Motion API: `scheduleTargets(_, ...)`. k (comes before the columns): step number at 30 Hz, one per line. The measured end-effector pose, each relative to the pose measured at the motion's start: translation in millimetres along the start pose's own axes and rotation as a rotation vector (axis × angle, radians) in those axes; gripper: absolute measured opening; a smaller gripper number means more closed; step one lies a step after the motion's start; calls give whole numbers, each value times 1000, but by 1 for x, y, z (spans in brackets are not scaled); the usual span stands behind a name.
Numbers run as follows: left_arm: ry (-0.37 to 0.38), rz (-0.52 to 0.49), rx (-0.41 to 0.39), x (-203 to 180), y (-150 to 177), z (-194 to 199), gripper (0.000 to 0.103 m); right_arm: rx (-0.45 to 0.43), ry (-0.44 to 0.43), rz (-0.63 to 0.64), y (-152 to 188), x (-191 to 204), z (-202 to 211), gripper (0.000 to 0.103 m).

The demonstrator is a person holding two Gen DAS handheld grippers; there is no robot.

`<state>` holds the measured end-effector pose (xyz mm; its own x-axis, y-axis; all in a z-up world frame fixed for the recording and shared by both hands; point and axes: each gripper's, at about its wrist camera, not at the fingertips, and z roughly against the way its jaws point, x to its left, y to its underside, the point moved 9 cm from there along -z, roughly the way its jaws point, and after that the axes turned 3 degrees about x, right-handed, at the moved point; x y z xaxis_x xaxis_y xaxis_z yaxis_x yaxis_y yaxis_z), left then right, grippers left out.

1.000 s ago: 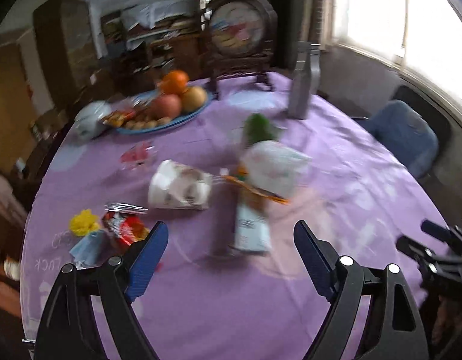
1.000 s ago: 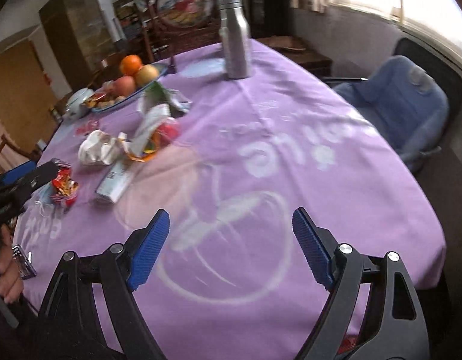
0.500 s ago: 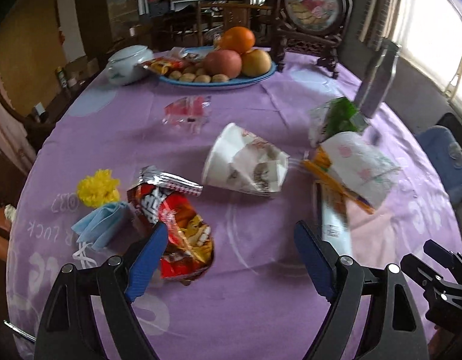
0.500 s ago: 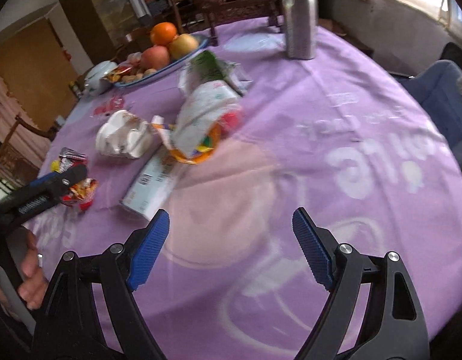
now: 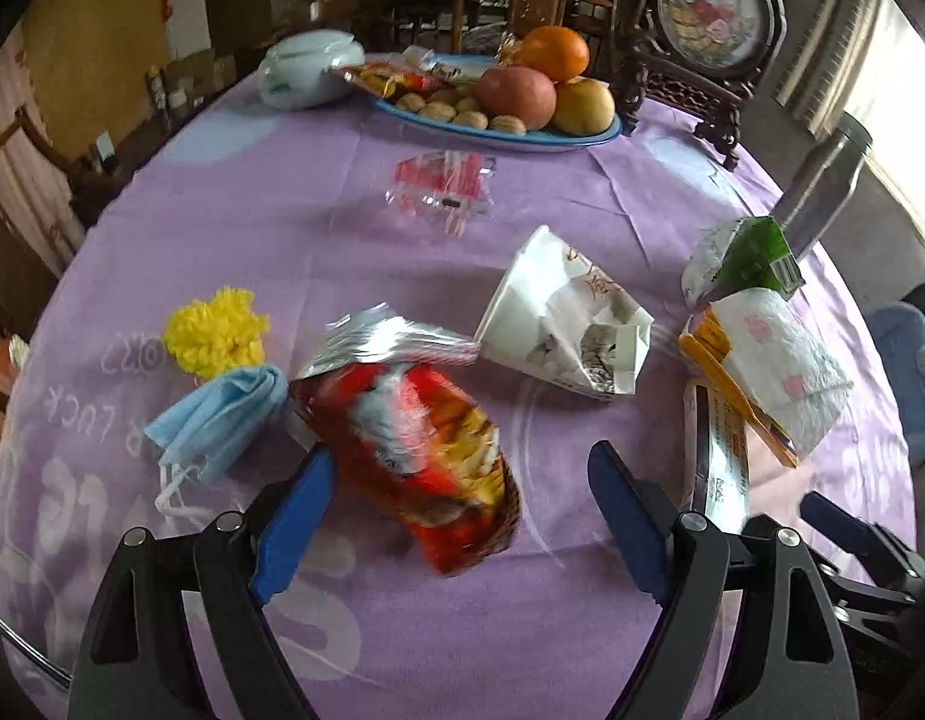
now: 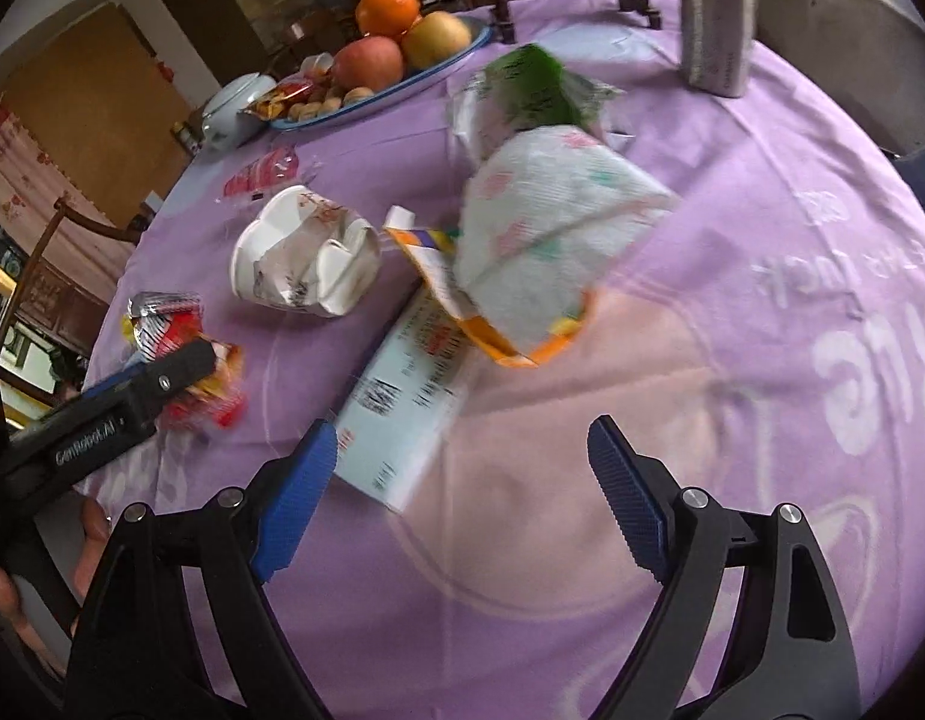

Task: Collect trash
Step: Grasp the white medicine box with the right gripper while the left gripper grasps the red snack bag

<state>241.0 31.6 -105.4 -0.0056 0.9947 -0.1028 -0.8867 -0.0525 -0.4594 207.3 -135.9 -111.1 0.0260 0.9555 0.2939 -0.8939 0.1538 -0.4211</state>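
Trash lies on a purple tablecloth (image 5: 318,222). My left gripper (image 5: 456,498) is open, its jaws either side of the near end of a red snack bag (image 5: 414,438). Around it lie a blue face mask (image 5: 222,414), a yellow pom-pom (image 5: 216,330), a crushed white paper cup (image 5: 564,318), a clear red wrapper (image 5: 444,186), a tissue wad (image 5: 780,360) on an orange wrapper, and a green-and-white packet (image 5: 744,258). My right gripper (image 6: 456,492) is open and empty, just short of a flat white carton (image 6: 402,414). The tissue wad (image 6: 540,228) lies beyond it.
A blue plate of fruit and nuts (image 5: 504,102) and a white lidded bowl (image 5: 306,69) stand at the far side. A steel bottle (image 6: 717,18) stands far right, with a framed ornament (image 5: 708,18) behind. A blue chair (image 5: 906,372) is beside the table.
My left gripper has moved left and down onto the red snack bag, which now sits between its jaws. My right gripper has moved left and forward toward the white carton and tissue.
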Motion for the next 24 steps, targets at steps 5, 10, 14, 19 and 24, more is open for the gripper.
scheduleTargets(5,-48,10,-17,6,-1,2,83,38,-14,-28,-6,18,-23,83)
scheduleTargets(10,-46,61,0,18,-2,-2,84,61,18,-51,-11,21,-39,83)
scheduleTargets(14,-53,57,-1,18,-2,-1,84,56,49,-20,-10,26,-43,80)
scheduleTargets(19,-67,55,3,19,-3,-3,84,47,78,32,-6,22,-36,53)
scheduleTargets(24,-81,60,14,21,-2,-8,84,9,62,53,4,12,-10,51)
